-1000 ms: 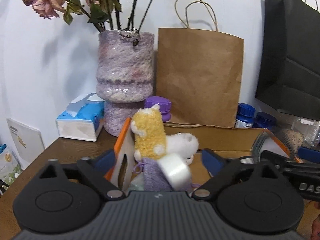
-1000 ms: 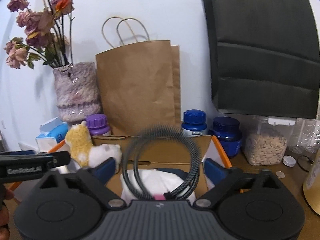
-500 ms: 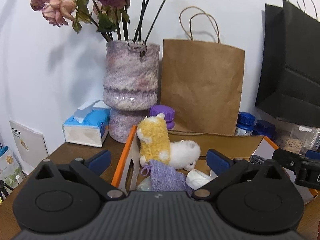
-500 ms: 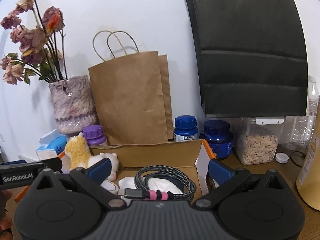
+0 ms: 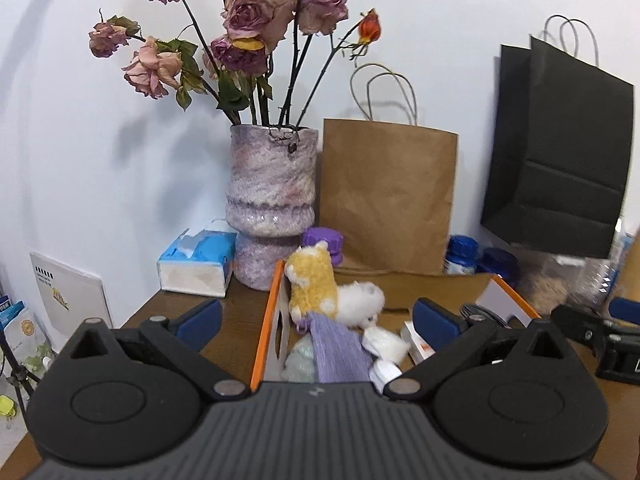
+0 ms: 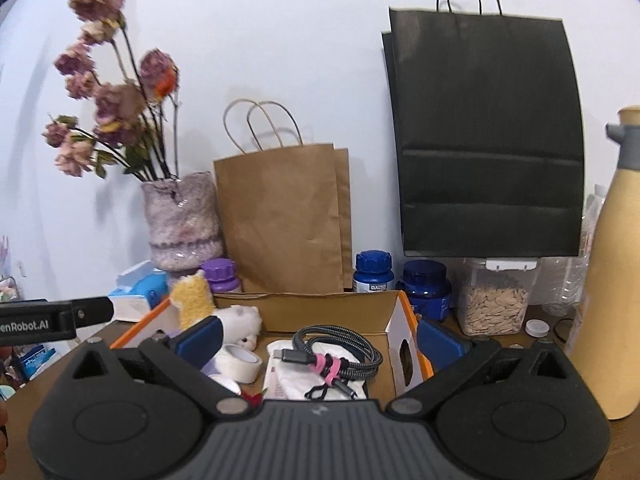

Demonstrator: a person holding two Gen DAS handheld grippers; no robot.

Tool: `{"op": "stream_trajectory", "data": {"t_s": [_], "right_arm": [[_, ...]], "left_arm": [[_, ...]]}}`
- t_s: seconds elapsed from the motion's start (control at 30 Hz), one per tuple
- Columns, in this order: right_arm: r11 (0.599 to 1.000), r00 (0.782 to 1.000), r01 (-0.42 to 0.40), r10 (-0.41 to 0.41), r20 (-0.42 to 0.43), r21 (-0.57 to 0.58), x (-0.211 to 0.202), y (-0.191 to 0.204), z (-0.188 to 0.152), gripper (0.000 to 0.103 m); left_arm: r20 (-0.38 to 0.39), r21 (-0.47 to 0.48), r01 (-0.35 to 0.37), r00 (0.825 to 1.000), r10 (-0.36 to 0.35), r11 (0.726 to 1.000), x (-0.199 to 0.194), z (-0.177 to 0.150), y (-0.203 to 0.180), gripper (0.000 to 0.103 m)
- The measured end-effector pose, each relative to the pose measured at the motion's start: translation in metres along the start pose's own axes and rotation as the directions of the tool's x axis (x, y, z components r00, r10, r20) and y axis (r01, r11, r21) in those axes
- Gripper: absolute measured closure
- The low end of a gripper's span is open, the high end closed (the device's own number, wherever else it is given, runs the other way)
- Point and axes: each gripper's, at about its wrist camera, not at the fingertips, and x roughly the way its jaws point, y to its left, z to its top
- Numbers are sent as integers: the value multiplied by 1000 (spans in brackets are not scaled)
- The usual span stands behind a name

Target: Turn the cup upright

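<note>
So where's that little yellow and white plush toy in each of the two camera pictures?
Left wrist view: plush toy sits centre, at the cardboard box's back left corner.
Right wrist view: plush toy is lower left, in the same corner.
Shared landmark: the brown paper bag behind it.

Right hand-held gripper spread wide, blue pads empty, above open cardboard box on bench. Inside box: coiled braided cable on white packet, tape roll, plush alpaca. Behind: brown paper bag, black bag, vase of dried roses, blue jars, seed container. Cream bottle far right.
</note>
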Motion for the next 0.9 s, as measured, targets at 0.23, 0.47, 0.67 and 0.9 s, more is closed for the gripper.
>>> {"op": "stream_trajectory", "data": {"t_s": [0.23, 0.47, 0.67, 0.9], "right_arm": [[1000, 1000, 1, -1, 16, 10, -49, -2, -1, 0], [1000, 1000, -2, 2, 3, 9, -93, -2, -8, 0], [1000, 999, -8, 8, -33, 1, -122, 4, -26, 0], [1000, 995, -12, 12, -94, 3, -147, 9, -54, 0]], "left_arm": [[-39, 13, 22, 999, -22, 1000, -39, -9, 0, 0], [-53, 51, 44, 998, -42, 998, -77, -23, -5, 0], [-75, 49, 64, 995, -61, 997, -107, -44, -3, 0], [-134, 70, 59, 990, -49, 996, -133, -73, -2, 0]]}}
